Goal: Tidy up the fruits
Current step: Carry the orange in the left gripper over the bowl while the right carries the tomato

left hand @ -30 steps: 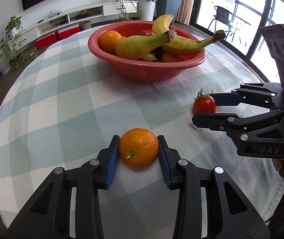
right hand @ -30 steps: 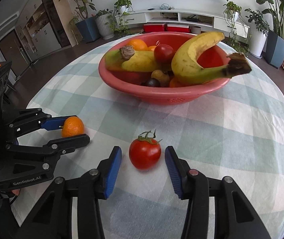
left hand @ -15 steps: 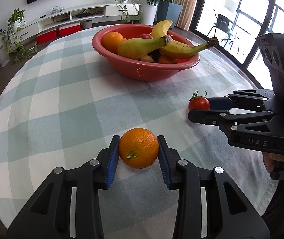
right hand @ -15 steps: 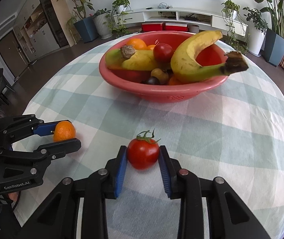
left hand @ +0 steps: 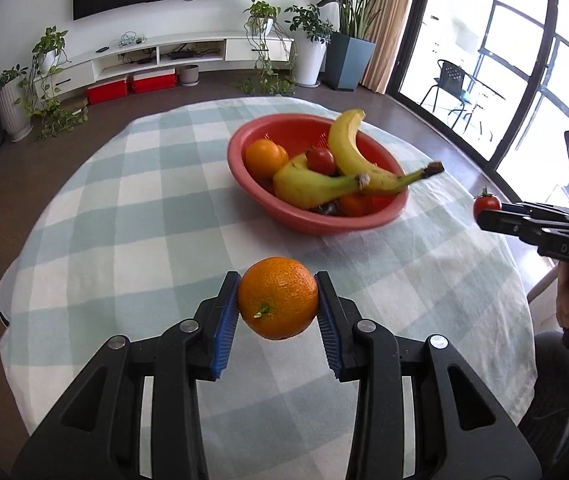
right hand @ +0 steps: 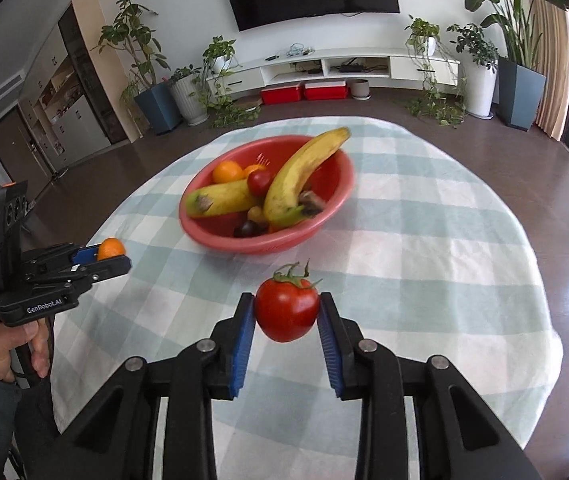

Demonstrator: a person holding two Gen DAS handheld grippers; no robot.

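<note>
My left gripper (left hand: 277, 309) is shut on an orange (left hand: 278, 297) and holds it clear above the checked tablecloth (left hand: 132, 216). My right gripper (right hand: 286, 316) is shut on a red tomato (right hand: 286, 309) with a green stem, also lifted off the cloth. Each shows in the other view: the tomato (left hand: 486, 202) at the far right, the orange (right hand: 110, 249) at the left. A red bowl (left hand: 316, 222) beyond both holds two bananas (left hand: 354, 152), an orange, a tomato and smaller dark fruit. The same bowl (right hand: 262, 242) sits ahead of the right gripper.
The round table ends close behind both grippers, with dark floor around it. A person's hand (right hand: 0, 344) grips the left tool. Potted plants, a white TV shelf (right hand: 324, 66) and glass doors (left hand: 524, 80) stand far off.
The right gripper closed on the tomato. Both grippers then rose and pulled back from the bowl, lifting the orange and the tomato off the cloth.
</note>
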